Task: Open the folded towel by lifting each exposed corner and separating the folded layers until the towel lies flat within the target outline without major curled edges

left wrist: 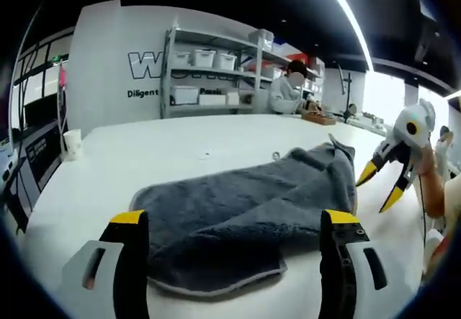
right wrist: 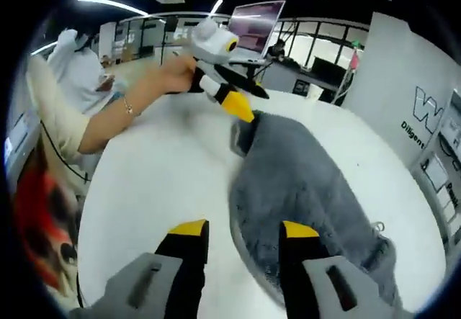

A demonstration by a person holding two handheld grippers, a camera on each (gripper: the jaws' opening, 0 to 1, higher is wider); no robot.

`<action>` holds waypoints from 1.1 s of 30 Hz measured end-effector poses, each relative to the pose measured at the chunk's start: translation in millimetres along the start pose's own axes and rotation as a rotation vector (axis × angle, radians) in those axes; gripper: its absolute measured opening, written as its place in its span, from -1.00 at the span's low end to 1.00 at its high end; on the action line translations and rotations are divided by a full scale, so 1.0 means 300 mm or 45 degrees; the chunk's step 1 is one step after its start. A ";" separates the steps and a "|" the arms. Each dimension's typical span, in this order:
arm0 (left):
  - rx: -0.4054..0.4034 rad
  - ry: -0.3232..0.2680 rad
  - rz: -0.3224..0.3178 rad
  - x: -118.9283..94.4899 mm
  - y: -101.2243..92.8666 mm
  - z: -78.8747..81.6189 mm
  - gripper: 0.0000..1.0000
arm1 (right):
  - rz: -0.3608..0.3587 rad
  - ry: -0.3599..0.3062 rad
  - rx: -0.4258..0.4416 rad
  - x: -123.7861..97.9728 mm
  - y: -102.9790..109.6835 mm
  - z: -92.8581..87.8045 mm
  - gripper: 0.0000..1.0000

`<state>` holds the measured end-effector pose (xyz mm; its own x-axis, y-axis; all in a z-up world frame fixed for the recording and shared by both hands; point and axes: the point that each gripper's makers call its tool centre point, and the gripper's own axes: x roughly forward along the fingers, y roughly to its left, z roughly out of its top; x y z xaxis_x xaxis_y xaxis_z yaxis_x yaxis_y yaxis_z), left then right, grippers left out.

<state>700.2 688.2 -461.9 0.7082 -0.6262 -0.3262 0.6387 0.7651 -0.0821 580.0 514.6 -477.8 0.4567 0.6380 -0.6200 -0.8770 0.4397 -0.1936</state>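
The wall lettering [left wrist: 148, 65] behind the shelf unit [left wrist: 216, 70] is partly covered by its posts and bins, so it can't be read whole. In the right gripper view, the towel [right wrist: 302, 189] runs behind the right gripper [right wrist: 241, 232] and its near edge is hidden. The person's forearm [right wrist: 119, 121] is blurred.

The left tool [left wrist: 234, 222] hangs low with jaws spread wide. The right tool [right wrist: 235, 234] also gapes, jaws parted. A bare forearm [right wrist: 119, 121] extends behind the left tool.
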 end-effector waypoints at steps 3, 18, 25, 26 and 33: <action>0.001 0.004 0.001 -0.001 0.002 -0.003 0.94 | -0.092 -0.023 0.068 -0.023 -0.051 -0.010 0.07; 0.040 0.024 0.007 0.001 -0.007 -0.002 0.94 | -0.238 -0.130 0.172 -0.041 -0.168 -0.033 0.98; 0.061 0.048 0.017 0.001 -0.006 -0.012 0.94 | -0.247 -0.137 0.129 -0.027 -0.146 -0.046 0.98; 0.067 0.053 0.017 0.004 -0.005 -0.013 0.94 | -0.249 -0.127 0.130 -0.022 -0.138 -0.056 0.98; 0.077 0.062 0.038 0.009 0.021 -0.022 0.93 | -0.219 -0.105 0.118 -0.010 -0.121 -0.078 0.98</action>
<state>704.3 692.3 -469.4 0.7125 -0.5941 -0.3734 0.6356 0.7719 -0.0154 607.0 482.1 -486.7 0.6127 0.5963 -0.5187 -0.7692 0.6006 -0.2181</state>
